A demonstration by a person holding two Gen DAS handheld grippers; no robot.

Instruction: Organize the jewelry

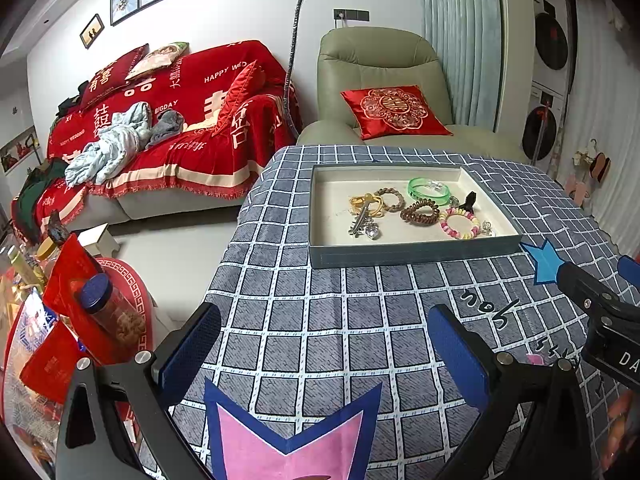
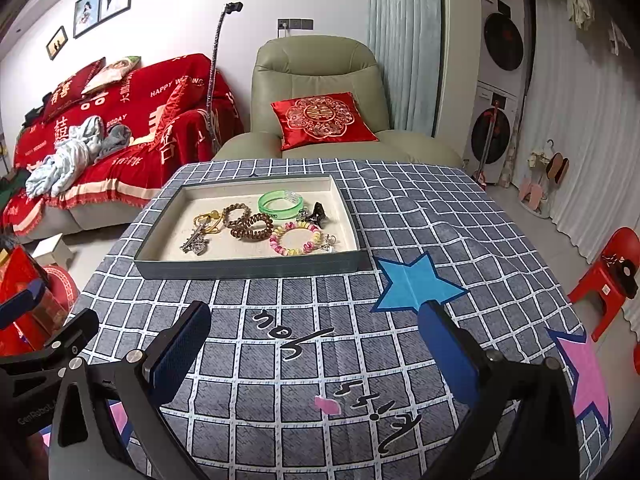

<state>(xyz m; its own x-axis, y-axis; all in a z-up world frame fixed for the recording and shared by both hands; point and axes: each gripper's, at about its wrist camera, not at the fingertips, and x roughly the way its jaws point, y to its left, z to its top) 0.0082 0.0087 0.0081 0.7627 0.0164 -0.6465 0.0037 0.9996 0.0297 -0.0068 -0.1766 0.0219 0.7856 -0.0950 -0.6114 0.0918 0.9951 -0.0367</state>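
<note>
My left gripper [image 1: 324, 344] and right gripper [image 2: 314, 340] gape wide, empty, low in frame over the checked cloth [image 2: 320, 360]. Upper centre, the rectangular tray [image 2: 248, 268] holds a glossy green bangle [image 2: 280, 202], coiled ties and beads.

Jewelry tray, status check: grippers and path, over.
Left gripper and right gripper open, empty, short of tray. Jewelry heaped inside, including green bangle. Cloth between bare.

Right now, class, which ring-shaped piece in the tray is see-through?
The green bangle, at the tray's far side: smooth clear plastic, while the other rings are coiled, braided or beaded.
</note>
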